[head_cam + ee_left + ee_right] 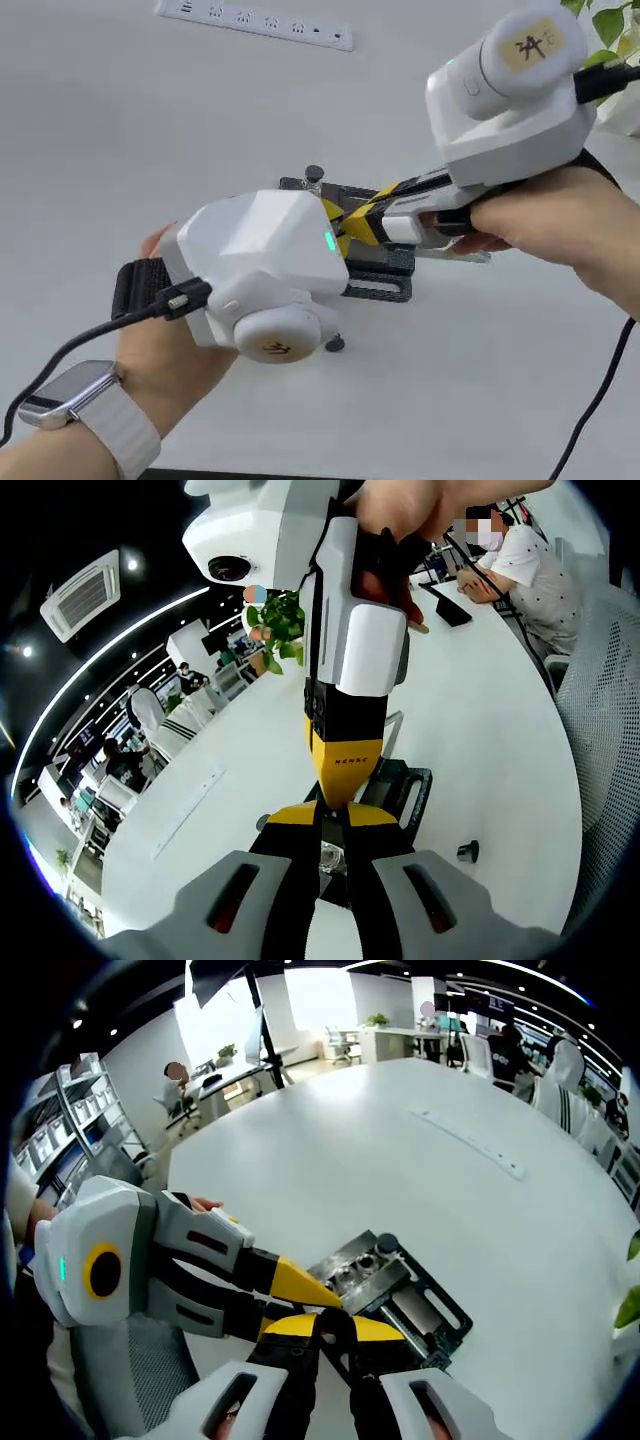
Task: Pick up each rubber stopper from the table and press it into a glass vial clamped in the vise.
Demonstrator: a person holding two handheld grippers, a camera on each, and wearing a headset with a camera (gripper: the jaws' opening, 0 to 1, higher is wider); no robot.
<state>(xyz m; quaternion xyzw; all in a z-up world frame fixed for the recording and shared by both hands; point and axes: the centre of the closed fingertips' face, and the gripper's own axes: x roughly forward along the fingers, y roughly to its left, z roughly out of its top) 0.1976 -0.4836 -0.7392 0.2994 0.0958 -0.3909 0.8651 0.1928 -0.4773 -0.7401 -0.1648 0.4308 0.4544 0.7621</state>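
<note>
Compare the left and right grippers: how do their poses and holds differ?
The left gripper lies low and flat at the near left, while the right gripper slants steeply down from the far right. The wrist behind the left gripper wears a watch. The hand on the right gripper curls under its body. Both have white bodies and yellow-and-black jaws, and their tips meet over the vise.

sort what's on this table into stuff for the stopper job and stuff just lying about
For the job:
- vise
- rubber stopper loose on the table
- left tool and right tool, both over the vise

Just lying about:
- power strip
- plant
</note>
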